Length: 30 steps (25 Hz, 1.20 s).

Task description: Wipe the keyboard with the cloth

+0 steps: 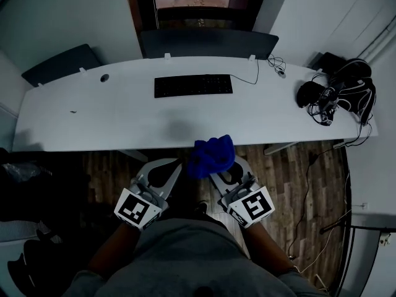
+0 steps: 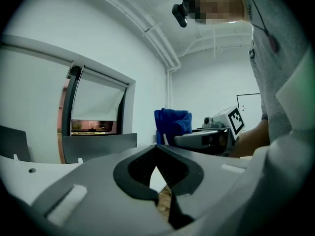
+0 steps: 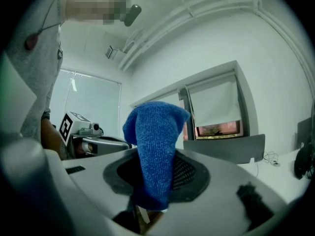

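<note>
Blue cloth held up short of the table, keyboard not yet wiped.

The long white table (image 1: 93, 116) carries the flat black keyboard (image 1: 193, 85) at upper centre. The soft, light, bunched blue terry cloth (image 1: 212, 156), lower centre, is clenched by a fold in the right tongs (image 1: 223, 173). The left tongs (image 2: 158, 154) are closed on nothing. Only the right gripper view shows the pinch; only the head view shows the keyboard.

My two tools match: the left gripper (image 1: 162, 169) and the right gripper (image 1: 228, 173) both have pale grey shells, with black ribbed pads lining the inside of the jaws. Behind the jaws each carries a white cube printed with black squares, the left marker cube (image 1: 138, 208) and the right marker cube (image 1: 250, 205). The person wears a grey short-sleeved shirt (image 1: 185, 252), and a small dark head camera (image 2: 179, 13) sits above.
</note>
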Motion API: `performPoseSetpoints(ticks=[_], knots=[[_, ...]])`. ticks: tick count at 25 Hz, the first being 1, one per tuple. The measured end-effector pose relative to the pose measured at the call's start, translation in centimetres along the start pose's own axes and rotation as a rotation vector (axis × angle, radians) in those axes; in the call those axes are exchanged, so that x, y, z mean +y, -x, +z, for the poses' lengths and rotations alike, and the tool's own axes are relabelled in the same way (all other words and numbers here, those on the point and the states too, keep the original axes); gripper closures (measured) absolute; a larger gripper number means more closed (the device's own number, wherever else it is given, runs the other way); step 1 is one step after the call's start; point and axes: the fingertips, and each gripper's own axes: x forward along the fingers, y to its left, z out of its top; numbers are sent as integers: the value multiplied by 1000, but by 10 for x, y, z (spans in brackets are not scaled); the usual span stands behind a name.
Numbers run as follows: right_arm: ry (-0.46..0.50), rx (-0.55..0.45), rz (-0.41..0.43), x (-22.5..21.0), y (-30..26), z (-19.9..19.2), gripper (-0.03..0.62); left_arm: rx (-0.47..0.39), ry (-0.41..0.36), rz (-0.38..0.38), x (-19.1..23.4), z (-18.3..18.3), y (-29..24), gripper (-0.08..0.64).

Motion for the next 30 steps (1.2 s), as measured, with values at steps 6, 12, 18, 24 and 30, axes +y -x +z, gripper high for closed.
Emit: performPoseSetpoints(ticks=[6,12,18,24,30], knots=[[-7,23,14,-27,-43,-9,462,15,39,11,45,-9,-25,552],[-3,53,3,-59,-97,-12,462,-4,27,-5,106,-11,-54,552],[-7,94,14,-82,-166,-18,462,10,74,-14,172,-13,-75,552],[-43,157,4,-96,-233,-35,462,-5,61,-17,238,-21,-80,552],[-85,216,-19,-113,-290,-50,460,37,63,-8,291,-43,-82,552]])
